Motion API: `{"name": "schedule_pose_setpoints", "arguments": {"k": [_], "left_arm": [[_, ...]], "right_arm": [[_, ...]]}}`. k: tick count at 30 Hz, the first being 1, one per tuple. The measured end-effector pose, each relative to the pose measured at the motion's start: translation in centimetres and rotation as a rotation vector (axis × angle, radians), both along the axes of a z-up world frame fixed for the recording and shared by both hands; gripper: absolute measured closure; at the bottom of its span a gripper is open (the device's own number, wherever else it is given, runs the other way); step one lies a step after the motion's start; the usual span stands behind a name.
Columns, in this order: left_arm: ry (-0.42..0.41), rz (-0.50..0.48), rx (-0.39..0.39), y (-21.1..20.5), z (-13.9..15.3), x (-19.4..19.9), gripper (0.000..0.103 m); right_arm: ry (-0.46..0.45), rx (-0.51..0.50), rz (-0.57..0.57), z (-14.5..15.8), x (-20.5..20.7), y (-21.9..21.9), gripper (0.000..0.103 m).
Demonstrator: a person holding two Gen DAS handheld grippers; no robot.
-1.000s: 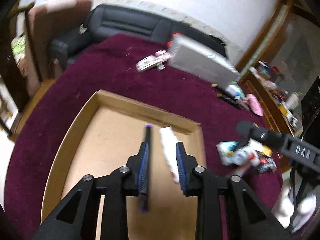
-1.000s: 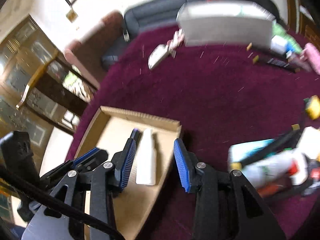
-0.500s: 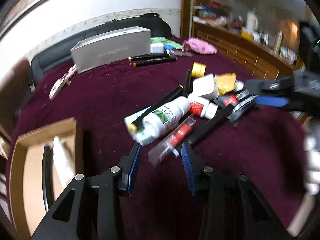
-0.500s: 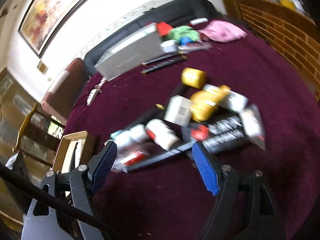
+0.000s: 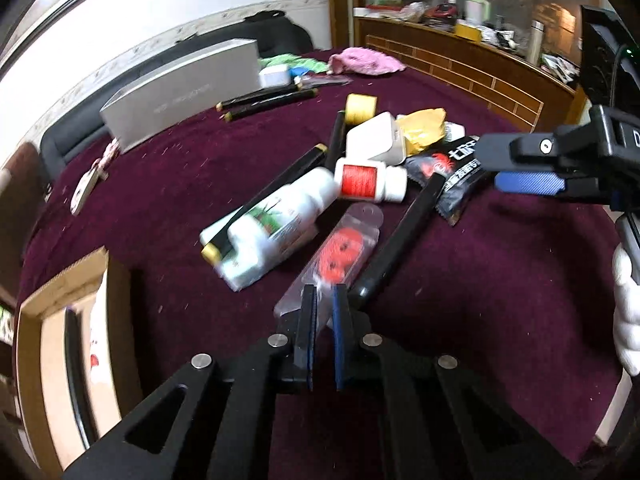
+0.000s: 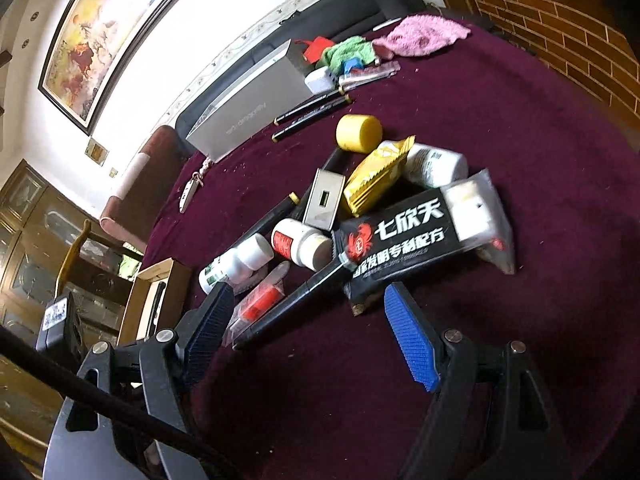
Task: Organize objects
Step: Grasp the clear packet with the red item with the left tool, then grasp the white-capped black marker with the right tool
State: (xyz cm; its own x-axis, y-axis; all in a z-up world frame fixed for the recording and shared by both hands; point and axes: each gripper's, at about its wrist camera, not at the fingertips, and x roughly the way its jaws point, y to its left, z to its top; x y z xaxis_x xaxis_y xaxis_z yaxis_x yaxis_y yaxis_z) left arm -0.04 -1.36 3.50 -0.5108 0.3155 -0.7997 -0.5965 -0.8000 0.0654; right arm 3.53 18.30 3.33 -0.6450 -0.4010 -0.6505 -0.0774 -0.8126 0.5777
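- The left gripper is sitting with its jaws drawn together on the near end of a clear blister pack holding something red; the pads appear to be pinching the plastic edge.
- That blister pack is lying on the maroon-covered worktop, between a white bottle with a green label and a long black pen-like stick.
- The right gripper is hanging with its jaws spread wide, nothing between the pads, just in front of a black packet with white Chinese lettering.
- Behind the packet, a small white bottle with a red label, a yellow foil sachet, a yellow cylinder and a metal plate with a square hole are crowding together in a pile.
- A cardboard box is standing at the worktop's left side, holding a dark stick and a white item.
- A long grey box is lying farther back.
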Motion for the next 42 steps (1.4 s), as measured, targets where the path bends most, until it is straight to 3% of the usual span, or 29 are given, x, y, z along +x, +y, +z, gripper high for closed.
{"name": "schedule_pose_setpoints", "arguments": {"k": [3, 5, 7, 9, 10, 11, 14, 15, 20, 28, 30, 32, 34, 36, 42], "left_arm": [[0.015, -0.075, -0.060, 1.5, -0.9, -0.1, 0.089], [0.096, -0.114, -0.107, 2.3, -1.0, 0.0, 0.083], [0.105, -0.144, -0.127, 3.2, -1.2, -0.6, 0.068], [0.054, -0.159, -0.147, 4.0, -2.0, -1.4, 0.038], [0.038, -0.161, -0.163, 4.3, -2.6, -1.6, 0.039], [0.048, -0.174, -0.128, 4.2, -2.6, -1.6, 0.039], [-0.089, -0.138, -0.019, 2.5, -2.5, -2.4, 0.065], [-0.130, -0.136, 0.031, 1.6, -2.2, -2.3, 0.067], [-0.221, -0.073, 0.113, -2.7, -2.3, -0.1, 0.067], [-0.244, -0.026, 0.193, -4.9, -1.3, 2.1, 0.065], [-0.235, -0.022, 0.215, -5.7, -0.7, 2.4, 0.065], [-0.217, 0.005, 0.225, -6.6, -0.3, 2.4, 0.065], [-0.202, 0.030, 0.227, -7.4, -0.1, 2.4, 0.065], [-0.201, 0.051, 0.223, -8.0, -0.2, 2.3, 0.065], [-0.193, 0.047, 0.192, -6.5, -0.6, 2.7, 0.065]], "right_arm": [[-0.004, 0.001, 0.004, -0.2, 0.1, 0.2, 0.025], [-0.001, 0.007, 0.003, -0.1, 0.2, 0.3, 0.025], [0.001, 0.010, 0.005, 0.0, 0.2, 0.3, 0.025], [-0.001, 0.003, 0.008, 0.0, 0.2, 0.3, 0.025], [-0.003, -0.001, 0.010, 0.0, 0.2, 0.1, 0.025], [-0.003, -0.003, 0.011, 0.0, 0.3, 0.0, 0.025], [-0.006, -0.002, 0.018, -0.1, 0.4, -0.2, 0.025], [-0.010, 0.001, 0.021, -0.1, 0.4, -0.2, 0.025], [-0.044, 0.003, 0.067, -0.8, -0.1, -1.5, 0.025], [-0.114, 0.055, 0.155, -2.1, -0.7, -6.1, 0.025], [-0.138, 0.093, 0.180, -2.3, -0.8, -7.8, 0.030], [-0.180, 0.186, 0.185, -2.8, -1.2, -9.8, 0.057], [-0.174, 0.290, 0.153, -2.8, -0.8, -10.8, 0.068], [-0.174, 0.351, 0.157, -2.8, -0.1, -11.5, 0.069], [-0.158, 0.584, 0.169, -2.8, 1.9, -11.5, 0.085]]}}
